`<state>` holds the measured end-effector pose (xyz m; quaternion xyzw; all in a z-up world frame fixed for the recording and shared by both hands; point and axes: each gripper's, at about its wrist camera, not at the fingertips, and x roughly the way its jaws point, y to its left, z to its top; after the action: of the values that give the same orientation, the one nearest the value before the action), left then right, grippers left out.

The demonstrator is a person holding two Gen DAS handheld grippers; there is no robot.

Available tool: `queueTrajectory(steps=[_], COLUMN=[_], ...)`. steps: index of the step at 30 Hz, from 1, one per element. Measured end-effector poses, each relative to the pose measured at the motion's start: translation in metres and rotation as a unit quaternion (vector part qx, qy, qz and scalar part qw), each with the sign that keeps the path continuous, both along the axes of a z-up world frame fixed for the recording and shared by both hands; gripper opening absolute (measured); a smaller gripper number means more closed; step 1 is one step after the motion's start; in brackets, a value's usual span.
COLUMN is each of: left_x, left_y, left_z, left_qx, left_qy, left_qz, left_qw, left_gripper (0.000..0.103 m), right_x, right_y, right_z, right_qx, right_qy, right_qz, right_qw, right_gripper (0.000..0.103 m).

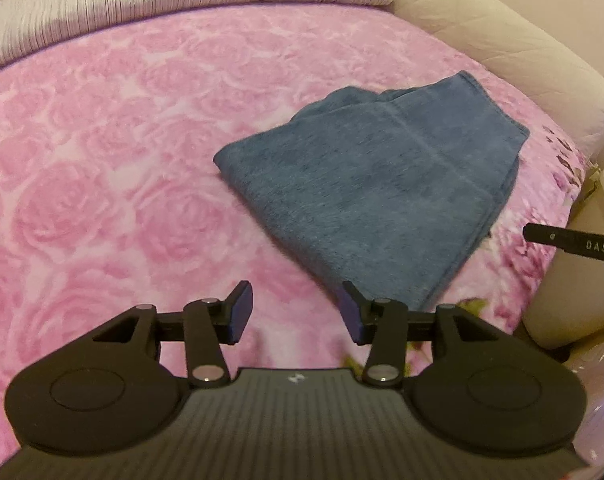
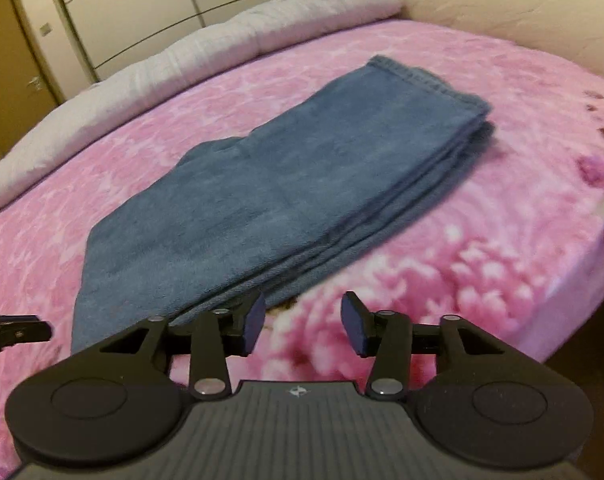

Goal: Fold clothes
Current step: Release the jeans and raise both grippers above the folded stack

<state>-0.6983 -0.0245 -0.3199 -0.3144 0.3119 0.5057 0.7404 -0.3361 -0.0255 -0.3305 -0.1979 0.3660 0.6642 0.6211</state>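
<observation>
A blue garment point(image 1: 377, 184) lies folded in several layers on the pink rose-patterned bedspread point(image 1: 102, 168). It also shows in the right wrist view point(image 2: 278, 192), with its stitched hem at the far end. My left gripper point(image 1: 296, 312) is open and empty, just short of the garment's near corner. My right gripper point(image 2: 302, 322) is open and empty, just off the garment's near edge, its left finger over the cloth edge. The tip of the right gripper point(image 1: 569, 242) shows at the right edge of the left wrist view, and the left gripper's tip point(image 2: 14, 330) at the left edge of the right wrist view.
A grey striped quilt point(image 1: 182, 0) lies rolled along the far side of the bed. A cream padded headboard point(image 1: 501, 52) curves around the right side. Cream wardrobe doors point(image 2: 142, 8) stand behind the bed. The bed edge point(image 2: 581, 280) drops off at right.
</observation>
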Motion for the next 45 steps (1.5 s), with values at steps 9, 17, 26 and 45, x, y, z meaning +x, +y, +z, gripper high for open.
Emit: queueTrajectory(steps=[9, 17, 26, 45], left_x=[0.001, -0.006, -0.008, -0.016], left_y=[-0.045, -0.077, -0.101, -0.047], left_z=[0.026, 0.043, 0.063, 0.023], left_qx=[0.035, 0.058, 0.08, 0.019], left_qy=[0.005, -0.004, -0.018, -0.068], left_qz=[0.009, 0.019, 0.017, 0.026], left_qw=[0.9993, 0.9981, 0.9965, 0.9972], left_gripper=[0.048, 0.05, 0.05, 0.051], right_x=[0.006, 0.006, 0.003, -0.011], right_y=[-0.045, -0.074, -0.1, -0.07], right_z=[0.024, 0.043, 0.069, 0.046], right_qx=[0.014, 0.028, 0.065, 0.046], right_qy=[-0.008, -0.013, -0.016, -0.055], right_qz=[-0.026, -0.023, -0.014, 0.025], right_qw=[1.0, 0.999, 0.998, 0.997], right_gripper=[0.053, 0.055, 0.057, 0.062])
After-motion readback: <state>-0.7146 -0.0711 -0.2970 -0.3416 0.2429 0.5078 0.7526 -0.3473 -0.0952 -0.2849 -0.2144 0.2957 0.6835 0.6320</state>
